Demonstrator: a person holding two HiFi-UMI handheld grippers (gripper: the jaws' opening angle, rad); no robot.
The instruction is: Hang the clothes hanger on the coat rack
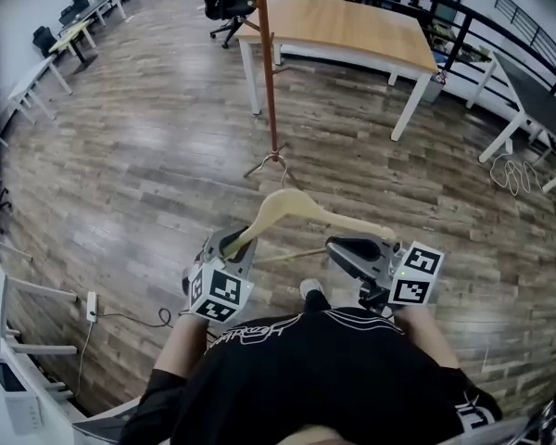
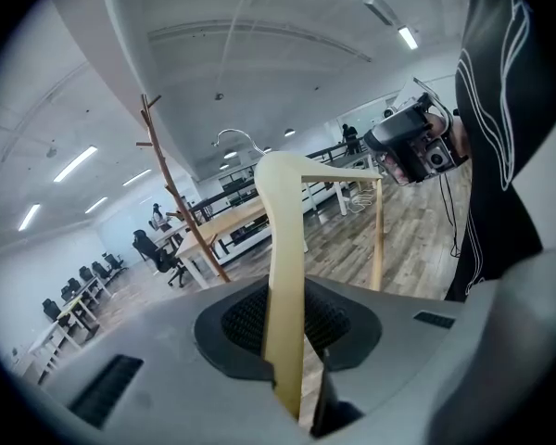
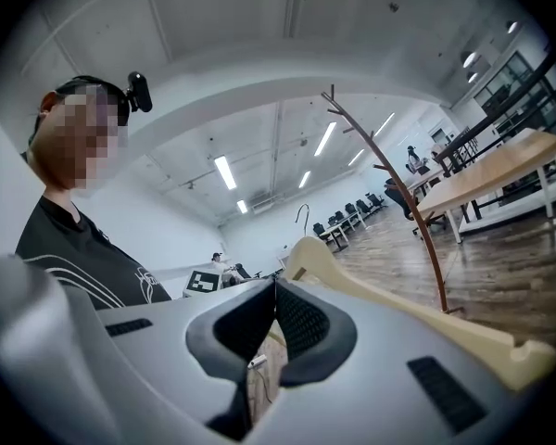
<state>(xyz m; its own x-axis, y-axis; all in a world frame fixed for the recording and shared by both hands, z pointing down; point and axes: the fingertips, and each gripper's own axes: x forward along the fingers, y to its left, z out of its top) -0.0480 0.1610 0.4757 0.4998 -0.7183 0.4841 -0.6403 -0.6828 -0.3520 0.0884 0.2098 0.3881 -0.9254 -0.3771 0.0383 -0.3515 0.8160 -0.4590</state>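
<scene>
A pale wooden clothes hanger (image 1: 301, 208) with a metal hook (image 1: 282, 174) hangs in the air in front of me. My left gripper (image 1: 233, 243) is shut on its left arm; in the left gripper view the wood (image 2: 285, 276) runs up between the dark pads (image 2: 250, 323). My right gripper (image 1: 350, 248) is under the hanger's right arm. In the right gripper view its jaws (image 3: 274, 295) are shut with nothing between them, and the hanger (image 3: 398, 309) lies along their outer side. The reddish-brown coat rack (image 1: 270, 72) stands just beyond the hanger.
A wooden table with white legs (image 1: 352, 28) and a black office chair (image 1: 219, 2) stand behind the rack. Desks with chairs (image 1: 69, 35) line the left wall. Cables (image 1: 511, 176) lie on the floor at right, and a power strip (image 1: 91, 306) at left.
</scene>
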